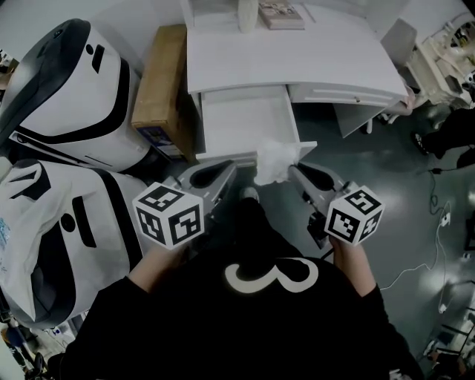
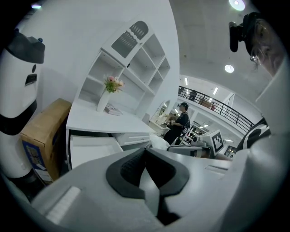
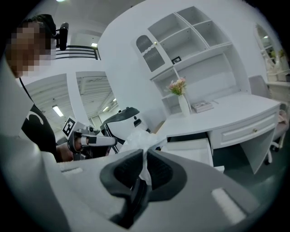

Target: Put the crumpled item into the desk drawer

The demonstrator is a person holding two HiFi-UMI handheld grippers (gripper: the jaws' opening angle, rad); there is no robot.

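Note:
The crumpled white item (image 1: 272, 159) hangs just over the front edge of the open desk drawer (image 1: 245, 119). My right gripper (image 1: 294, 171) is shut on it; in the right gripper view the white wad (image 3: 137, 138) bulges out past the closed jaws of the right gripper (image 3: 146, 153). The left gripper (image 1: 225, 172) is to the left of the item, near the drawer front, shut with nothing in it. In the left gripper view the tips of the left gripper (image 2: 145, 150) meet, and beyond them are the drawer (image 2: 90, 149) and the item (image 2: 158, 142).
A white desk (image 1: 326, 59) carries a vase (image 1: 247, 15) and a book (image 1: 280, 15). A cardboard box (image 1: 163, 89) stands to the left of the drawer, beside large white-and-black shells (image 1: 67, 89). Cables (image 1: 438, 215) lie on the floor at the right. A person (image 2: 179, 123) stands far off.

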